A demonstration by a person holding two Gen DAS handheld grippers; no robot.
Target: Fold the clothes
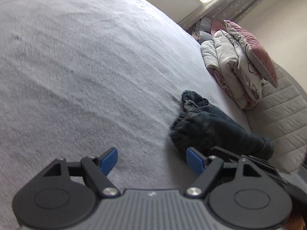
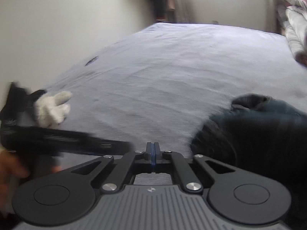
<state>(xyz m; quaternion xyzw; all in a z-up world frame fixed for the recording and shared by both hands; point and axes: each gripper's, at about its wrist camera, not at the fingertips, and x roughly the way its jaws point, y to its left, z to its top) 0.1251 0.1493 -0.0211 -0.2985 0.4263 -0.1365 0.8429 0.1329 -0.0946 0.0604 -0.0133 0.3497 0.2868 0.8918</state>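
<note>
A dark blue garment [image 1: 211, 128] lies crumpled on the pale lavender bed sheet [image 1: 86, 67], near the bed's right side. My left gripper [image 1: 151, 161] hovers over the sheet just left of the garment. It is open, with nothing between its blue pads [image 1: 109, 161]. In the right wrist view my right gripper [image 2: 153, 149] is shut, its pads pressed together with nothing visible between them. The same garment [image 2: 259, 134] bulks up just to its right. The left gripper's black body [image 2: 57, 141] shows blurred at the left.
Folded grey quilts [image 1: 228, 63] and a pink pillow [image 1: 255, 51] are stacked against a quilted headboard [image 1: 284, 103] past the garment. A white fuzzy shape [image 2: 51, 107] sits beside the blurred left gripper. A wall [image 2: 57, 19] runs along the bed's far left side.
</note>
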